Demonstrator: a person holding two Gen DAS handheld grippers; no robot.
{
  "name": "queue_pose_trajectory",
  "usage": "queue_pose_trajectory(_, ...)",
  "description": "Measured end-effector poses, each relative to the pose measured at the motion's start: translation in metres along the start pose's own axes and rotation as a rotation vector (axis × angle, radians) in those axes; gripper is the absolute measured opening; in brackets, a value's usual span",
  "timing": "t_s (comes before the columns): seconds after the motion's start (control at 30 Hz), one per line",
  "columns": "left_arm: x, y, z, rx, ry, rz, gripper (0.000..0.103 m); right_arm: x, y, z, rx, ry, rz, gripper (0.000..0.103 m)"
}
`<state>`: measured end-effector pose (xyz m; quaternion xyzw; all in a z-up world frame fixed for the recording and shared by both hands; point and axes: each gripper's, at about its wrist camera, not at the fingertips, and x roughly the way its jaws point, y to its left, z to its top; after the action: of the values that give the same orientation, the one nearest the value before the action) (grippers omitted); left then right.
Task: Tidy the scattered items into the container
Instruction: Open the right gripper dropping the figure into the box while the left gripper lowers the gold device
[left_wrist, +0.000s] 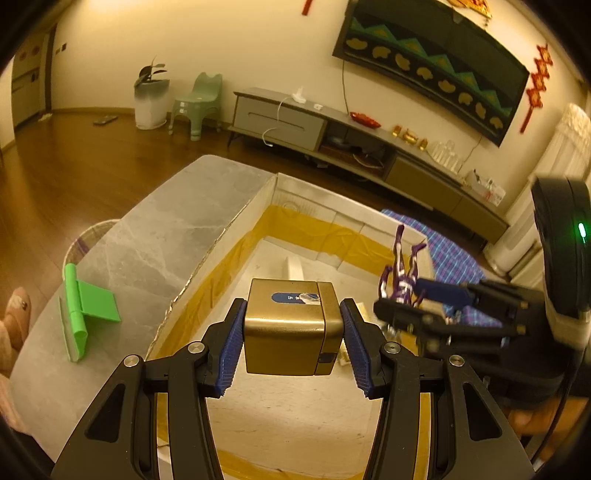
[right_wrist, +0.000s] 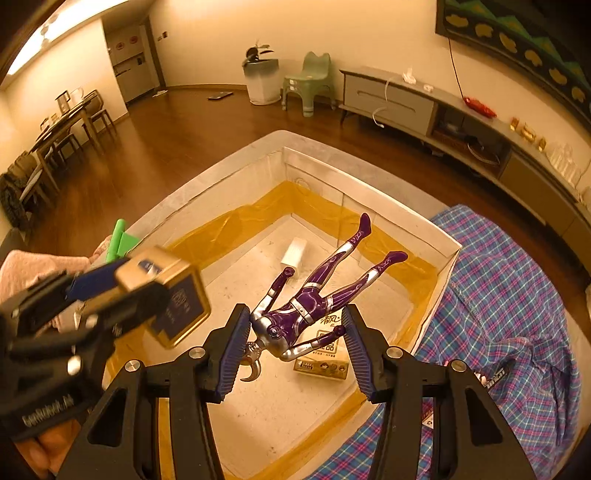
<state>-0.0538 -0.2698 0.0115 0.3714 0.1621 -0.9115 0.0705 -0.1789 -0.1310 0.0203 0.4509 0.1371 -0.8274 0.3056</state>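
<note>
Now both hand-held grippers hang over an open white box (right_wrist: 448, 247) whose inside is lined with yellow tape, and each carries something. The left hand-held gripper (left_wrist: 291, 328) pinches a gold tin (left_wrist: 291, 330) by its two sides; the tin hangs level above the box floor. The right hand-held gripper (right_wrist: 295, 332) grips a purple and silver figure (right_wrist: 314, 295) across the shoulders, head toward the camera, legs pointing away over the box. Already lying in the box are a small white block (right_wrist: 294, 252) near the far corner and a gold packet (right_wrist: 321, 363) right under the figure.

The box sits on a grey marble worktop (left_wrist: 147, 240). A green clip (left_wrist: 83, 310) lies out on the worktop to the box's left, and a plaid cloth (right_wrist: 517, 295) lies just beside its right wall; both look still to be tidied.

The step in hand seems to be the drop. To do it well, lower each item close to the floor before letting go, since the tin is hard and would bounce. Set the tin on bare floor toward the left, clear of the packet. Keep the two grippers apart; they are close together here.
</note>
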Motion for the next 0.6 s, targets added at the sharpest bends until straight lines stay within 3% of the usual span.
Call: queue_pose_trajectory(0.6, 0.012, -0.007, -0.004, 0.095, 0.073, 0.045, 0.053, 0.057, -0.015, 0.027, 0.188, 0.151, 0.063, 0.053)
